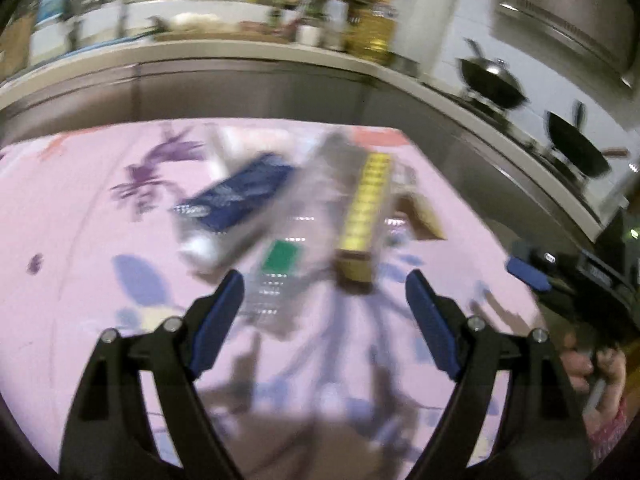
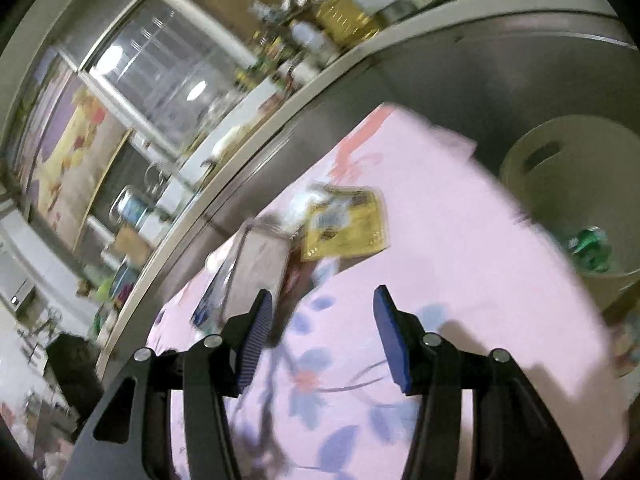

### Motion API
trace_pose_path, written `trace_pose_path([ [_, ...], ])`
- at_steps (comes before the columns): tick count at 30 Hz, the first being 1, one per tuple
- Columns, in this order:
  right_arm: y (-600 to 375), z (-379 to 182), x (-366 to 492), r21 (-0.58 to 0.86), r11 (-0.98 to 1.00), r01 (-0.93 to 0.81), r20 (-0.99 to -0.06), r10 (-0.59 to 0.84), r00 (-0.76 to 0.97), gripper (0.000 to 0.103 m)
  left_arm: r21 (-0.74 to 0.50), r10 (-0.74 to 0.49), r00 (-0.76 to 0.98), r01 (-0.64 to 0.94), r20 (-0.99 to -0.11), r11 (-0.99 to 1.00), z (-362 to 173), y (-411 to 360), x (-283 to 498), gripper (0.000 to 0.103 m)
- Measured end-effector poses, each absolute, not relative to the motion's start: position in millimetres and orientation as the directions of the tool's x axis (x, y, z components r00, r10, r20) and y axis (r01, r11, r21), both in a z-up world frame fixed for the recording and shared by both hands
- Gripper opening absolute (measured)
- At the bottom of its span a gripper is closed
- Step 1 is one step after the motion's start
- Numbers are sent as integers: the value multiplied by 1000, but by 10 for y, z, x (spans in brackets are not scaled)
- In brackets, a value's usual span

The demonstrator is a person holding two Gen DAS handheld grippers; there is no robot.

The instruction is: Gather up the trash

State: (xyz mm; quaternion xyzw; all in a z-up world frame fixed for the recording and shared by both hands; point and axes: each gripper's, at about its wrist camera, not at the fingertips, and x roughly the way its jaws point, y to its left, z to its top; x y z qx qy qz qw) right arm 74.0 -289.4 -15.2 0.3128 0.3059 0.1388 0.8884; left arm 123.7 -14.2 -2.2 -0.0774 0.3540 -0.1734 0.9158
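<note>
Both views are motion-blurred. A pink flowered tablecloth [image 1: 80,220] holds a pile of trash: a dark blue packet [image 1: 240,192], a clear plastic wrapper with a green label [image 1: 280,258] and a long yellow box [image 1: 366,208]. My left gripper [image 1: 324,300] is open and empty, just short of the wrapper. My right gripper [image 2: 322,320] is open and empty above the cloth [image 2: 440,240]. Ahead of it lie a yellow packet [image 2: 348,220] and a pale box [image 2: 260,264]. A beige bin [image 2: 568,184] stands off the table's right edge with a green item [image 2: 592,248] inside.
A steel kitchen counter [image 1: 280,80] runs behind the table, with bottles and jars on it. Two black woks [image 1: 492,84] sit on the stove at right. The other hand-held gripper [image 1: 532,272] and a hand show at the right edge of the left wrist view.
</note>
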Motion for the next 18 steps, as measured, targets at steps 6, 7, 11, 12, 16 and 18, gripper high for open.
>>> trace_pose_path([
  [6,-2449,-169,1052,698,711,-83,-464,537,704,51,-218,-345,659,270,-669,938,-237,-117,1502,80],
  [7,-2403,-172,1102,705,705,-76,-468,544,696,51,-221,-350,647,275,-677,936,-269,-126,1526,80],
  [11,-2240,-268,1355,741,671,-41,-495,586,641,52,-206,-362,628,310,-689,928,-365,-265,1577,79],
  [12,-2208,-293,1407,748,663,-30,-500,592,632,52,-200,-365,627,320,-688,926,-374,-282,1583,76],
  [16,-2094,-359,1550,775,632,-13,-497,621,606,56,-208,-377,606,331,-700,920,-438,-287,1650,45],
  [18,-2044,-383,1607,779,626,-12,-498,632,594,56,-234,-402,583,344,-706,909,-482,-262,1664,44],
])
